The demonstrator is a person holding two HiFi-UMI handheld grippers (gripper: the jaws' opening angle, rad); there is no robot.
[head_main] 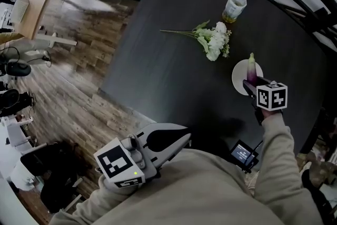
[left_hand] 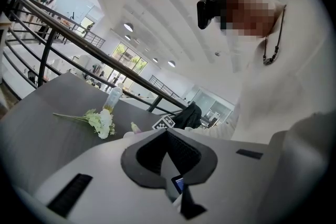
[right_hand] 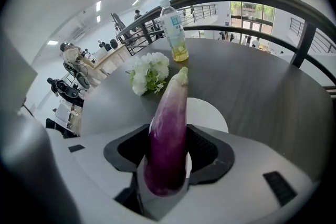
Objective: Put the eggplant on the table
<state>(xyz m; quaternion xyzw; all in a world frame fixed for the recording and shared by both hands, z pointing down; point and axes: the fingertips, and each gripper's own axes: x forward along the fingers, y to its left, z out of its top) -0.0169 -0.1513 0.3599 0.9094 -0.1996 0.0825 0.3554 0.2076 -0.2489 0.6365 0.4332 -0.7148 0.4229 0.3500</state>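
A purple eggplant (head_main: 251, 69) with a pale green tip stands between the jaws of my right gripper (head_main: 252, 83), which is shut on its thick end. In the right gripper view the eggplant (right_hand: 169, 134) points away from me over a white plate (right_hand: 211, 113) on the dark table (right_hand: 262, 86). I cannot tell whether it touches the plate (head_main: 238, 77). My left gripper (head_main: 185, 139) hangs near my body off the table's near edge, its jaws together with nothing between them. From its own view the left gripper (left_hand: 167, 132) looks across the table (left_hand: 47, 128).
White flowers (head_main: 213, 40) with a long stem lie mid-table, left of the plate. A plastic bottle (head_main: 234, 6) of yellowish drink stands behind them. A black railing runs past the table's far side. Wooden floor (head_main: 73, 76) lies to the left. A small screen device (head_main: 243, 154) hangs at my chest.
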